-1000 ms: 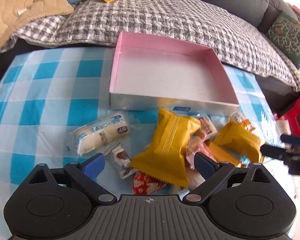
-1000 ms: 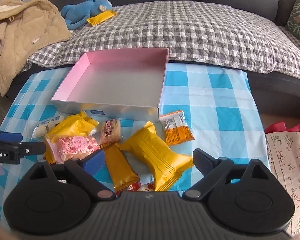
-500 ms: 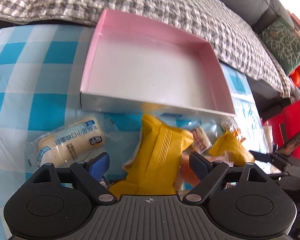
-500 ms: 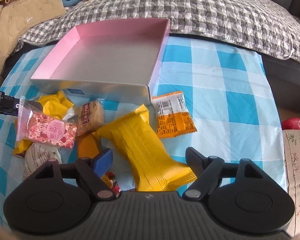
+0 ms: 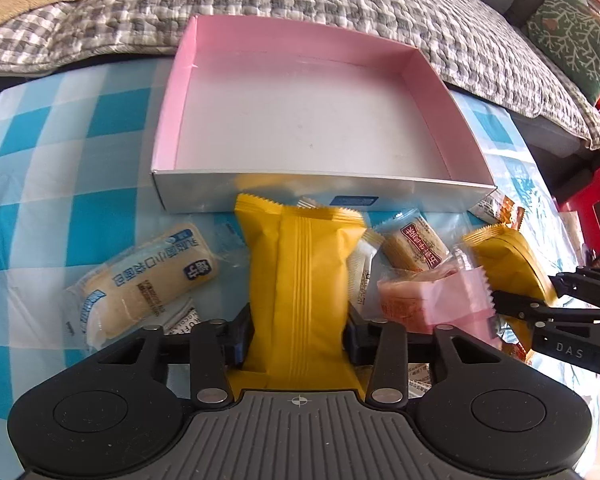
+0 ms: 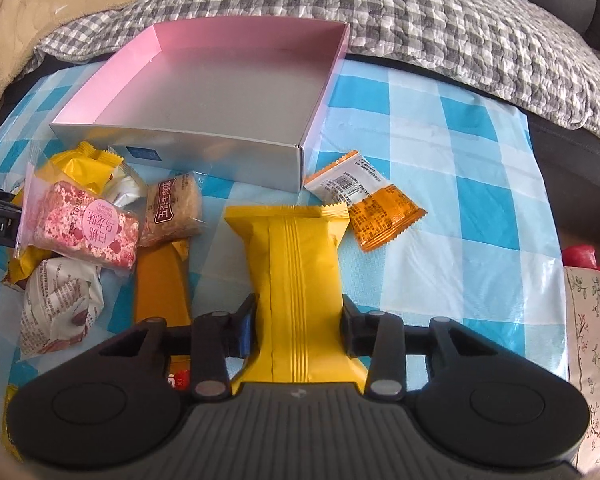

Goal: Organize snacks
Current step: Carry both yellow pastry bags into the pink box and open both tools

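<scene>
A silver box with a pink lining (image 5: pixel 204 194) (image 6: pixel 220 152) stands on the blue checked cloth, with nothing in it. In front of it lies a heap of snacks. My left gripper (image 5: pixel 298 336) is closing, and its pads press both sides of a yellow snack packet (image 5: pixel 300 272). My right gripper (image 6: pixel 298 332) is closing too, pads squeezing a second yellow packet (image 6: pixel 296 264). That packet (image 5: pixel 512 260) and the right gripper's fingers (image 5: pixel 516 304) also show at the right edge of the left wrist view.
Loose snacks lie around: a white cream roll (image 5: pixel 148 280), a pink packet (image 6: pixel 84 228), a brown biscuit (image 6: pixel 172 208), an orange packet (image 6: pixel 372 204), an orange bar (image 6: pixel 160 284). Behind the box runs a sofa with a grey checked blanket (image 6: pixel 420 12) and a beige jacket (image 6: pixel 40 4).
Both grippers have sunk onto the snack heap. Their jaws went from wide apart to pinched in on a yellow packet each.
</scene>
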{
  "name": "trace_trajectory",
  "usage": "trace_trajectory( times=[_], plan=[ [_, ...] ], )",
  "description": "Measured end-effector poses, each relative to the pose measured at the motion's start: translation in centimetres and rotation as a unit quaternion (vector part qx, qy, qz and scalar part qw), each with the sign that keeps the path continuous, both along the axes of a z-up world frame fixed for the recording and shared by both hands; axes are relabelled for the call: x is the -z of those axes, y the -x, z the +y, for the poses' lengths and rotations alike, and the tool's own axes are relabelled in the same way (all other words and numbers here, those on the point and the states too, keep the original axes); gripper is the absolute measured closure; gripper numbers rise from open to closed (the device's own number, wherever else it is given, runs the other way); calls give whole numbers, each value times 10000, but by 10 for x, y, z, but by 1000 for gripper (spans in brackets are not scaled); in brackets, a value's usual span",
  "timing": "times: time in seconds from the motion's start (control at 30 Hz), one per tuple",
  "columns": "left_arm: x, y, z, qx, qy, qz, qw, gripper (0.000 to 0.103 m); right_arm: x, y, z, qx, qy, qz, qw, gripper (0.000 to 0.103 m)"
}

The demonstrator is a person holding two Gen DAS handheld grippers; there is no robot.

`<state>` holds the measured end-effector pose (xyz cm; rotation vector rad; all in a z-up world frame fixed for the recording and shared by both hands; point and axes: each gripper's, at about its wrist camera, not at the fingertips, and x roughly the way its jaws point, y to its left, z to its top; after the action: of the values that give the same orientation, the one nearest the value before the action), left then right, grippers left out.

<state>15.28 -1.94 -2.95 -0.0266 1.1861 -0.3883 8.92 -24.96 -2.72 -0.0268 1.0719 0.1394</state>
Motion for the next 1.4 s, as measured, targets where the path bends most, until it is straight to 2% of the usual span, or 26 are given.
trace_trajectory(
  times=[0.5, 0.67, 0.83, 1.07, 1.4],
  plan=[
    [-42, 10, 7, -51, 40, -607, 9981, 68, -32, 6, 1, 139, -382, -440, 9982, 69],
    [-58, -7, 5, -134, -18, -892, 9959, 68, -47, -1, 3, 178, -556, -596, 9965, 69],
    [-66, -39, -1, -195, -54, -1091, 9938, 68, -60, -26, 9, 138, -598, -793, 9950, 69],
    [-48, -88, -15, -221, -192, -1251, 9917, 68, -54, -72, 23, 54, -883, -950, 9915, 69],
    [-10, -120, -19, -337, -502, -1381, 9886, 67, -31, -113, 39, -12, -842, -1022, 9912, 69]
  ],
)
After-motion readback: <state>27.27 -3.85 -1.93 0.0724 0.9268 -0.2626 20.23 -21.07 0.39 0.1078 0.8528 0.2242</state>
